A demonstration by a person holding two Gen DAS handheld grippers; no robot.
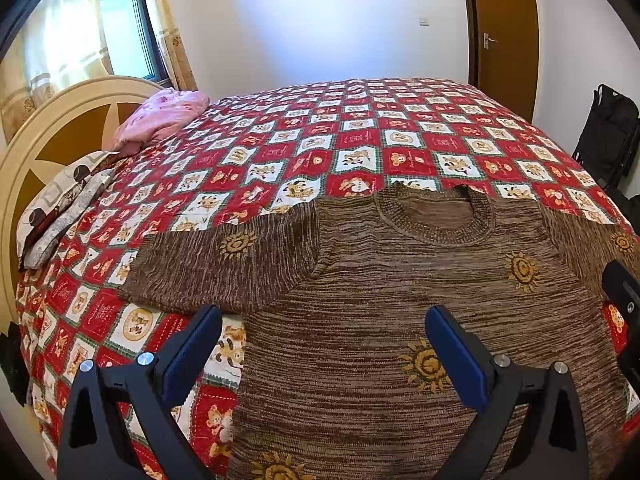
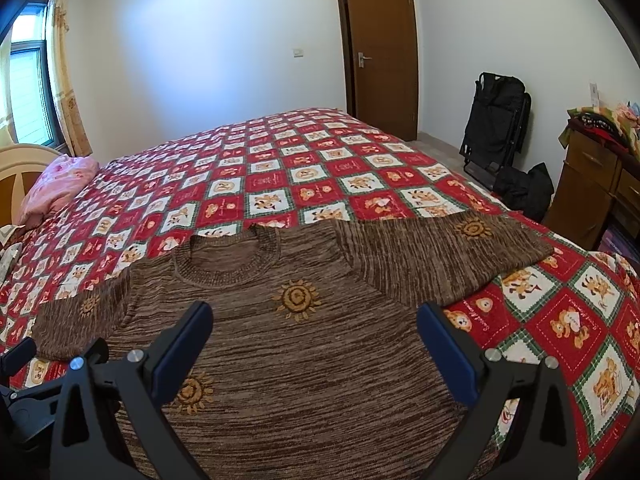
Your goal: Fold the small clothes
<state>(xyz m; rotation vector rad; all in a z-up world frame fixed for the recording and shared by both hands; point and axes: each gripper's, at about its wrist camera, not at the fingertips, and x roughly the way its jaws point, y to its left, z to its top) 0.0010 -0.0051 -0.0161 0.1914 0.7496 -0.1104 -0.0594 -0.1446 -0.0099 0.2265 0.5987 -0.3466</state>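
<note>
Both tools hang wide apart and empty over a bed: the left tool (image 1: 324, 344) above the left edge of a brown knitted sweater (image 1: 400, 300), the right tool (image 2: 314, 340) above the same sweater (image 2: 288, 360) towards its right flank, blue-padded fingers (image 2: 448, 354) clear of the cloth. The sweater lies face up and spread flat on the near part of the bed, round ribbed collar (image 1: 436, 216) pointing away, both sleeves stretched out sideways, yellow sun motifs (image 2: 297, 296) scattered across the chest; no fold appears to have been made yet. It looks a soft, fairly thick knit, limp rather than stiff, likely to sag and stretch if lifted from a single point, and rough enough not to slip from the pads. The left sleeve (image 1: 224, 264) and the right sleeve (image 2: 444, 256) offer the plainest holds, near the cuff or at the shoulder seam, with a pinch on a doubled edge safer than one on the flat chest. Beneath it spreads a red and white checked quilt (image 1: 360, 140) printed with bears; a pink bundle (image 1: 164, 116) rests by the cream headboard (image 1: 60, 128), and a brown door (image 2: 380, 48) stands shut in the far wall.
</note>
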